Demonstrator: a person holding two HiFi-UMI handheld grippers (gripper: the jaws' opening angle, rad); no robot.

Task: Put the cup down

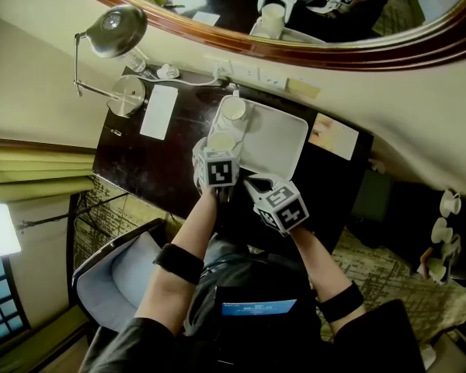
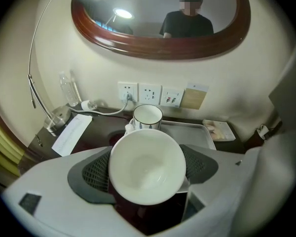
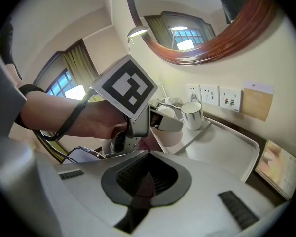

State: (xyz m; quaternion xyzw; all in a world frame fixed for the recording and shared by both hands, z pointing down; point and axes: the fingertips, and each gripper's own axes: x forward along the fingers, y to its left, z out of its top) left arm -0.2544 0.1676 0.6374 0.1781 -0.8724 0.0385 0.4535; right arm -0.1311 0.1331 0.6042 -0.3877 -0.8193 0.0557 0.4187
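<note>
A plain white cup (image 2: 147, 166) sits mouth-up between the jaws of my left gripper (image 2: 148, 181), whose pads press its sides. In the head view this cup (image 1: 220, 141) is at the left edge of the white tray (image 1: 283, 142), just ahead of the left gripper (image 1: 217, 162); whether it touches the tray I cannot tell. A second cup with thin dark stripes (image 1: 233, 109) stands in the tray's far left corner. My right gripper (image 1: 258, 186) is to the right, near the desk's front edge, shut and empty. From the right gripper view the held cup (image 3: 170, 130) shows beside the striped cup (image 3: 191, 115).
The dark desk (image 1: 140, 165) carries a metal desk lamp (image 1: 113, 33), a white paper (image 1: 158, 111) and a small booklet (image 1: 334, 136). Wall sockets (image 1: 248, 74) and an oval wood-framed mirror (image 1: 388, 49) lie behind. A grey chair (image 1: 116, 278) stands below left.
</note>
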